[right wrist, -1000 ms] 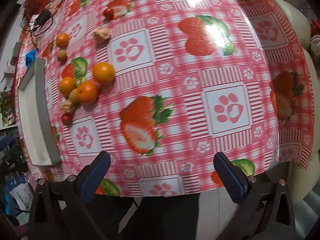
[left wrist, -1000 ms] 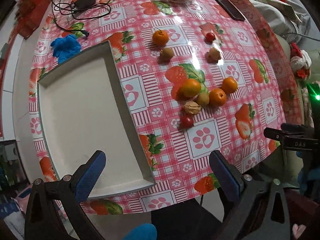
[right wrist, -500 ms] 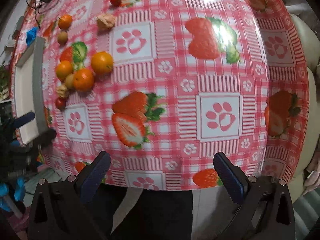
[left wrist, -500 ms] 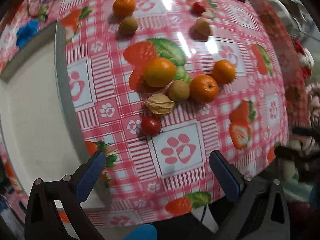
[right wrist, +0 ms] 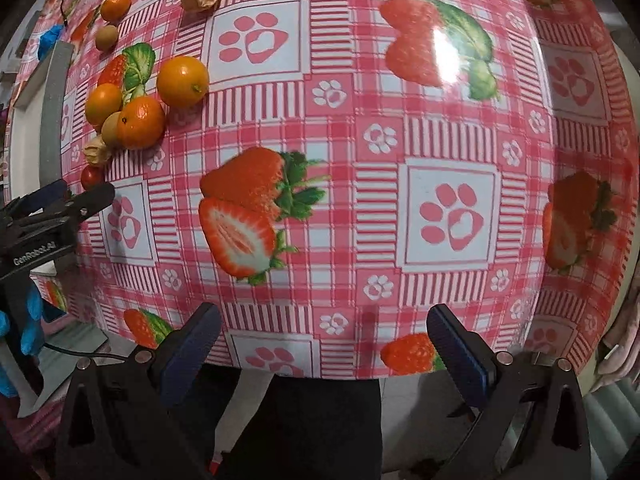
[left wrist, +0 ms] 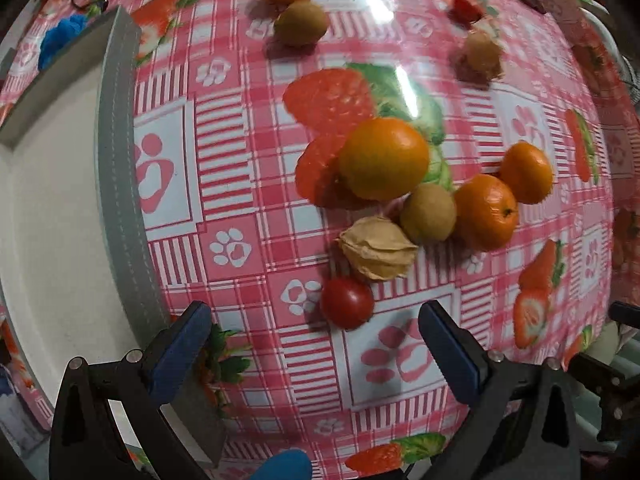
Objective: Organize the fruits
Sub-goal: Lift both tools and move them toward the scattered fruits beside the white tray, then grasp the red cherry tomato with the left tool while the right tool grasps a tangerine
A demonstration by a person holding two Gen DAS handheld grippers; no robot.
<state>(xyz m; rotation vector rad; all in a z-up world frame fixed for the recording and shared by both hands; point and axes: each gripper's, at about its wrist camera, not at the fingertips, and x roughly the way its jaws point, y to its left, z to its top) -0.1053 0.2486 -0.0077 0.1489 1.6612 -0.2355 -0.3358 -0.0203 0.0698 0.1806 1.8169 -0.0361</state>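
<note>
Closer than a second ago, the left gripper [left wrist: 312,338] hovers low, fingers spread, just short of a cherry tomato [left wrist: 347,302] beside the white tray [left wrist: 120,184]; the right gripper [right wrist: 320,340] waits apart, also spread.

tablecloth [left wrist: 240,184]: pink check, strawberries, paws | tomato [left wrist: 346,308]: red | tray [left wrist: 48,216]: white

Left tongs [left wrist: 314,330] and right tongs [right wrist: 322,334] both gape wide, empty.
</note>
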